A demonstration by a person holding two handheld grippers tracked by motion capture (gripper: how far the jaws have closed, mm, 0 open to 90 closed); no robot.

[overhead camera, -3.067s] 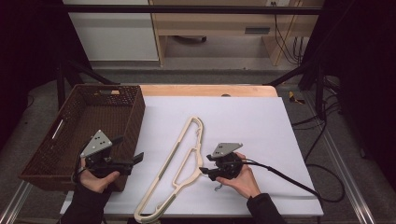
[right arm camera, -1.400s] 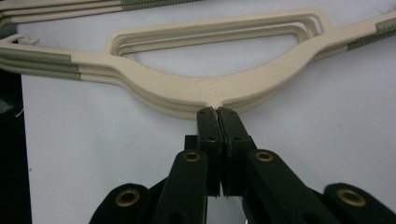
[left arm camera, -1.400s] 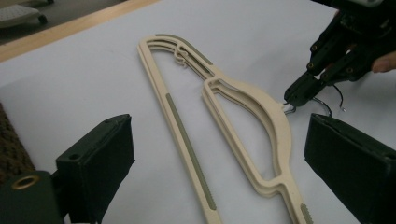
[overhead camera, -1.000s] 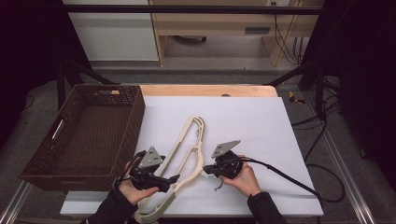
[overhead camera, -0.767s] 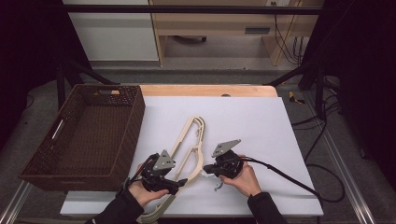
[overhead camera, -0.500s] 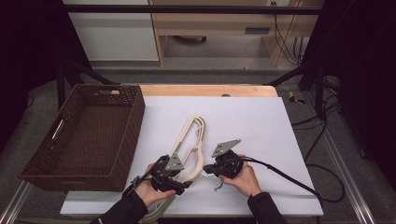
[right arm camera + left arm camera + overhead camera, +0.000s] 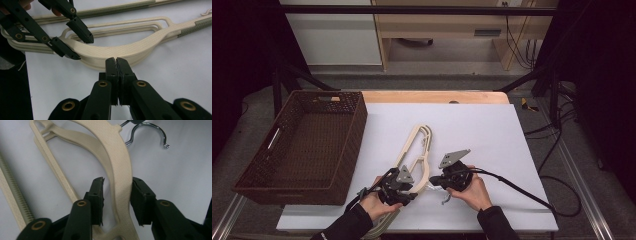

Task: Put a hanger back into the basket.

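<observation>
Cream plastic hangers (image 7: pixel 414 142) lie stacked on the white table (image 7: pixel 492 135), with the metal hook (image 7: pixel 445 198) at the near end. My left gripper (image 7: pixel 412 192) is open, its jaws astride the top hanger's curved arm (image 7: pixel 120 192); a gap shows at one pad (image 7: pixel 98 195). My right gripper (image 7: pixel 433 183) is shut at the hanger's neck (image 7: pixel 110 53), its jaws pressed together on the stem of the hook (image 7: pixel 147 132). The right gripper view also shows the left gripper (image 7: pixel 80 47) straddling the same arm.
A dark brown wicker basket (image 7: pixel 357 135) stands at the table's left side with nothing in it. The right gripper's black cable (image 7: pixel 512 186) trails off to the right over the table. A wooden strip (image 7: pixel 432 96) runs along the far edge.
My left gripper has come from beside the basket rightward to the hanger and now has its jaws round the arm. The hanger's far end shifted a little. The right gripper stayed put.
</observation>
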